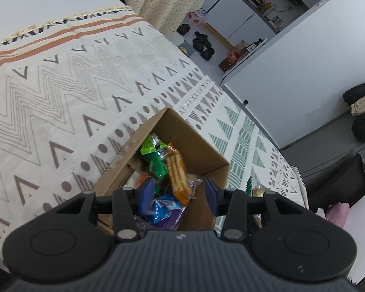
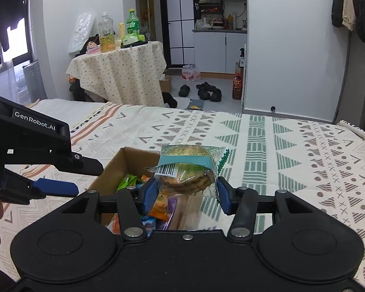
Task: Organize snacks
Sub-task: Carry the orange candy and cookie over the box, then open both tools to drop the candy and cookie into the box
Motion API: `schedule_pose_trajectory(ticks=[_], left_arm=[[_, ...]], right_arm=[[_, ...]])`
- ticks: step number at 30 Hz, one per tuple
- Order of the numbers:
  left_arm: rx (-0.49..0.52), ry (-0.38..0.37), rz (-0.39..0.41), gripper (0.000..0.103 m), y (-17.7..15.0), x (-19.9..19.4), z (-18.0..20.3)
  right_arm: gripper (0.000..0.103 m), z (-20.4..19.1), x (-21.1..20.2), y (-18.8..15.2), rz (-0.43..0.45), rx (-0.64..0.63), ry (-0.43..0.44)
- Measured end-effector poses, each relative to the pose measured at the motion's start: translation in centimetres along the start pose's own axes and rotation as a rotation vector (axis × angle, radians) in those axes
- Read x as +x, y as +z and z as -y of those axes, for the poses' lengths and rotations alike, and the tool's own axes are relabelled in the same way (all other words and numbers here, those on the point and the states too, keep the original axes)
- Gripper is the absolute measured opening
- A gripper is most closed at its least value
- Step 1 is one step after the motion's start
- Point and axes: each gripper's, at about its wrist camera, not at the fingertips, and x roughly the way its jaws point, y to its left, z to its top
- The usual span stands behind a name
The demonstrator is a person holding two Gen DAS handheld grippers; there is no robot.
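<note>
Biscuit packet (image 2: pixel 191 168): right gripper (image 2: pixel 186 194) is clamping its lower edge, holding it upright just above and right of the cardboard box (image 2: pixel 131 160); left gripper (image 1: pixel 178 196) is hovering empty, jaws parted, over the box.

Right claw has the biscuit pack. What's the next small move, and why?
Probably ease the right claw slightly forward and left, then open: the biscuit pack sits clamped above the near right edge of the cardboard box, which already holds other snacks.
</note>
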Motion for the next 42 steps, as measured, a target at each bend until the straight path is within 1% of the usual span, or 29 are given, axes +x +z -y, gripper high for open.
schedule_pose_trajectory(ticks=[2,3,5,7,9,10,11,12,14,16,19,22,23,28,30,32,36,41,42], left_arm=[[-0.011,0.000,-0.009,0.045,0.1,0.3,-0.2],[-0.018,0.002,-0.007,0.047,0.2,0.3,-0.3],[-0.021,0.017,0.000,0.048,0.3,0.3,-0.4],[-0.013,0.026,0.001,0.052,0.4,0.4,-0.3],[0.004,0.037,0.004,0.060,0.5,0.4,0.0],[0.010,0.048,0.009,0.063,0.5,0.4,0.1],[0.016,0.059,0.014,0.068,0.5,0.3,0.2],[0.024,0.070,0.018,0.074,0.4,0.2,0.3],[0.036,0.088,0.022,0.081,0.0,0.1,0.7],[0.059,0.101,-0.002,0.081,-0.6,0.3,1.1],[0.089,0.114,-0.033,0.081,-1.5,0.3,2.1],[0.128,0.126,-0.034,0.083,-2.5,-0.4,3.1],[0.140,0.123,-0.033,0.085,-2.8,-0.7,3.5],[0.160,0.121,-0.043,0.088,-3.5,-2.1,4.5],[0.178,0.131,-0.036,0.088,-3.8,-2.8,5.1],[0.195,0.131,-0.020,0.089,-4.1,-3.9,5.7],[0.224,0.125,0.004,0.096,-4.9,-5.6,7.0],[0.260,0.113,0.007,0.098,-6.3,-7.3,8.1],[0.268,0.114,0.010,0.100,-6.6,-7.7,8.3]], right_arm=[[0.050,-0.3,0.2,-0.1,-0.009,-0.004,0.008],[0.050,-0.4,0.3,-0.2,-0.013,-0.005,0.013],[0.050,-0.8,0.4,-0.3,-0.022,-0.008,0.021],[0.052,-1.1,0.5,-0.4,-0.035,-0.009,0.035],[0.057,-1.3,0.4,-0.6,-0.052,-0.007,0.053],[0.062,-1.4,0.2,-0.7,-0.053,-0.010,0.059],[0.066,-1.4,0.0,-0.8,-0.054,-0.016,0.060],[0.066,-1.3,-0.3,-0.8,-0.053,-0.021,0.057],[0.066,-0.8,-0.7,-0.7,-0.055,-0.022,0.042],[0.066,0.0,-1.2,-0.5,-0.057,-0.002,0.024],[0.066,1.4,-2.4,-0.3,-0.056,0.039,0.018],[0.066,2.5,-3.6,-0.2,-0.056,0.062,0.012],[0.066,2.9,-3.9,-0.2,-0.058,0.073,0.011],[0.066,4.8,-5.7,0.0,-0.066,0.126,0.011],[0.068,5.3,-6.5,0.2,-0.064,0.139,0.015],[0.075,5.9,-7.3,0.4,-0.056,0.156,0.018],[0.077,7.4,-9.1,0.6,-0.037,0.201,0.017],[0.084,9.4,-11.3,0.3,-0.020,0.254,0.008],[0.086,9.7,-11.7,0.3,-0.017,0.259,0.009]])
